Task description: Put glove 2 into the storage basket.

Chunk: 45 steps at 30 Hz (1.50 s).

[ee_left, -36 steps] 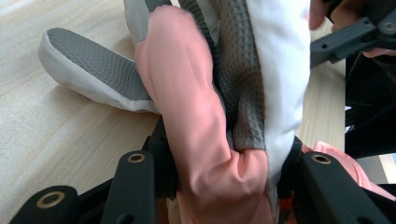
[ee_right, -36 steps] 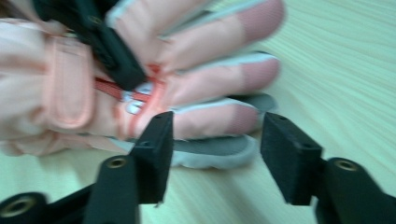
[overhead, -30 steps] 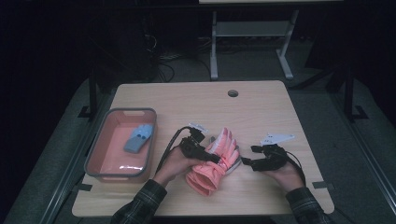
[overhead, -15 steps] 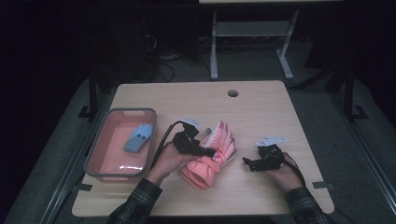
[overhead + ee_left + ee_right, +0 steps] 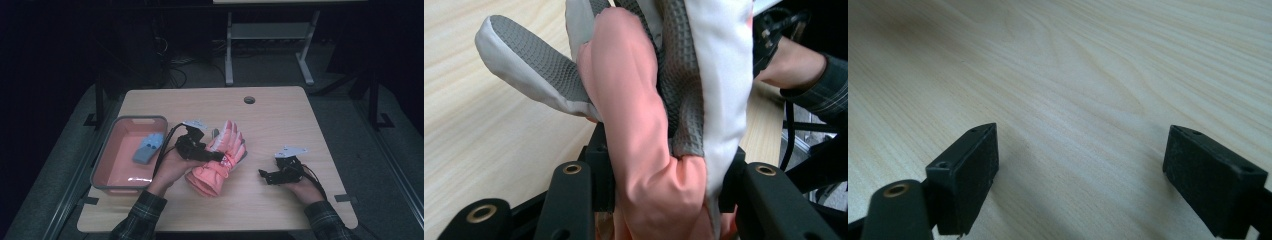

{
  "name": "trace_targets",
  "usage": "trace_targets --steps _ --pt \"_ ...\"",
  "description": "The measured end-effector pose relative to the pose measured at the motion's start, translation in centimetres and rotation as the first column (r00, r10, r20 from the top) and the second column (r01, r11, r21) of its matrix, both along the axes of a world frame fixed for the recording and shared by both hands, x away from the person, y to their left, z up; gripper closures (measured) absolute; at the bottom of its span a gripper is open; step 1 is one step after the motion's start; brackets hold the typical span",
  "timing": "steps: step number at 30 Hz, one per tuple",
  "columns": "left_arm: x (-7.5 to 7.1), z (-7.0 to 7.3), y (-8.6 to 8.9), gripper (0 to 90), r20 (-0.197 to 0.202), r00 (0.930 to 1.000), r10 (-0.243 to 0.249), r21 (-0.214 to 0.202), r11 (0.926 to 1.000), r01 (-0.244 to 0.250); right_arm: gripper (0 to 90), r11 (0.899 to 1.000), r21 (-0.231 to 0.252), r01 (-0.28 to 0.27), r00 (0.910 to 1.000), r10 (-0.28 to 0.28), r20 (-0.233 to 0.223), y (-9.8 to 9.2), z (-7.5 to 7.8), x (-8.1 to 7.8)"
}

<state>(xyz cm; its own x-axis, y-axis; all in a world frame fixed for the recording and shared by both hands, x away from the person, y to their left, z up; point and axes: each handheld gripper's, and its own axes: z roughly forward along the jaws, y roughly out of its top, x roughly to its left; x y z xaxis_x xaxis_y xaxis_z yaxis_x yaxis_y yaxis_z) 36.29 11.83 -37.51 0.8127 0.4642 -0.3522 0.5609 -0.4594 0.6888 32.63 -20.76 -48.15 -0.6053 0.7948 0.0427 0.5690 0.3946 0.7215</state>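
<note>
A salmon-pink winter glove point(image 5: 220, 161) with a grey textured palm and white trim is raised off the table, cuff toward the person. My left gripper point(image 5: 212, 156) is shut on it. In the left gripper view the jaws squeeze the bunched glove point(image 5: 644, 125) from both sides, and its grey-and-white thumb sticks out to the left. My right gripper point(image 5: 265, 175) sits low over the bare wood to the glove's right, apart from it. Its jaws have just been opening. In the right gripper view the right gripper point(image 5: 1080, 165) stands wide with nothing between its pads.
A pink bin point(image 5: 142, 119) with a grey rim stands at the table's left and holds a light blue glove point(image 5: 149, 147). A round cable hole point(image 5: 249, 100) lies near the table's far edge. Bare tabletop point(image 5: 1073, 75) lies ahead of the right gripper.
The left gripper has raised the pink glove and carried it a little left, away from the right gripper. The right hand has stayed near the front right, slightly lower.
</note>
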Motion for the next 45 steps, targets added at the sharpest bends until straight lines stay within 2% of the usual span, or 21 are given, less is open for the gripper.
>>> trace_targets --steps 4,12,15,21,31,35,40,45 --pt "0.0 0.9 0.8 56.0 0.007 0.9998 0.016 -0.005 0.9999 -0.016 14.1 1.0 0.001 -0.001 1.0 0.001 0.0 0.0 0.0 0.0" --pt "0.3 2.7 2.6 55.2 0.026 0.9986 0.047 0.019 0.9987 -0.048 14.1 1.0 0.002 0.0 1.0 0.0 0.001 0.0 0.0 0.0" --pt "0.4 3.5 3.2 55.0 0.018 0.9984 0.053 0.007 0.9986 -0.053 14.1 1.0 0.002 -0.001 1.0 0.001 0.0 0.0 0.0 0.0" --pt "0.7 4.9 4.6 55.0 0.033 0.9964 0.078 0.01 0.9969 -0.079 14.1 1.0 0.0 -0.006 1.0 0.006 0.001 0.0 0.0 0.0" --pt "1.0 6.2 8.3 54.9 0.03 0.9892 0.144 0.003 0.9896 -0.144 14.1 1.0 0.0 -0.007 1.0 0.007 0.003 0.0 0.0 0.0" --pt "1.1 6.7 10.3 54.8 0.033 0.9832 0.18 -0.003 0.9837 -0.18 14.1 1.0 0.0 -0.006 1.0 0.006 0.001 0.0 0.0 0.0" --pt "1.1 6.9 13.2 54.8 0.038 0.971 0.236 -0.001 0.9717 -0.236 14.1 1.0 0.0 -0.006 1.0 0.006 0.001 0.0 0.0 0.0" --pt "1.1 6.8 15.7 54.8 0.037 0.9561 0.291 0.002 0.9567 -0.291 14.0 1.0 -0.001 -0.007 1.0 0.007 0.002 0.0 0.0 0.0"
